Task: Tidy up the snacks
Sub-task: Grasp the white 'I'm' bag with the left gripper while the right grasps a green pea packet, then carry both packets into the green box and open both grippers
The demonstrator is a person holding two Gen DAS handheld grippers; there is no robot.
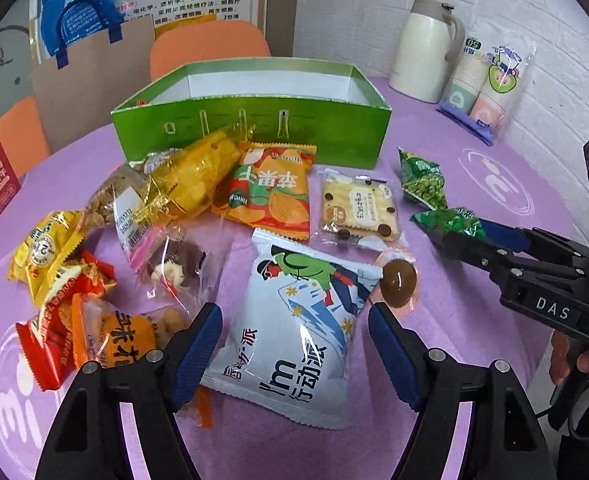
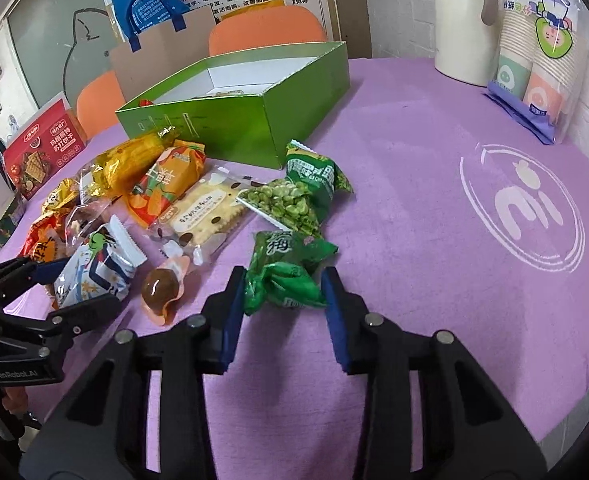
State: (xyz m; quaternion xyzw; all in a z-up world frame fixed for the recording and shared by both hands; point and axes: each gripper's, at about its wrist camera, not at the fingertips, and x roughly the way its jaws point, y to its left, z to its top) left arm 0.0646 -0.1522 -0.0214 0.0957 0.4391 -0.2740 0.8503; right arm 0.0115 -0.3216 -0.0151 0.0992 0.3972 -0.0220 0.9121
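A purple tablecloth (image 2: 434,128) printed with pale round logos covers a table set against a white brick wall, with orange chairs (image 2: 266,28) drawn up behind. An open green box (image 2: 254,120) stands at the far side of the cloth, and loose snack packets are scattered just in front of it. Nearest the box's front wall lie a yellow cellophane bag (image 1: 198,176), an orange packet (image 1: 270,192) and a clear-wrapped biscuit (image 1: 356,206). To the right of these a pea packet (image 2: 294,196) lies by the box's corner. In front of it, the right gripper (image 2: 282,288) has its blue pads pressed on a crumpled green packet (image 2: 282,272). Farther from the box, the left gripper (image 1: 294,344) stands apart astride a white pie packet (image 1: 294,328), its pads not touching it. A brown jelly cup (image 1: 398,282) sits just beside that packet's right edge, and red and orange sachets crowd its left. Right of the box, by the wall, stand a cream flask (image 1: 426,52) and sleeved paper cups (image 1: 490,84).
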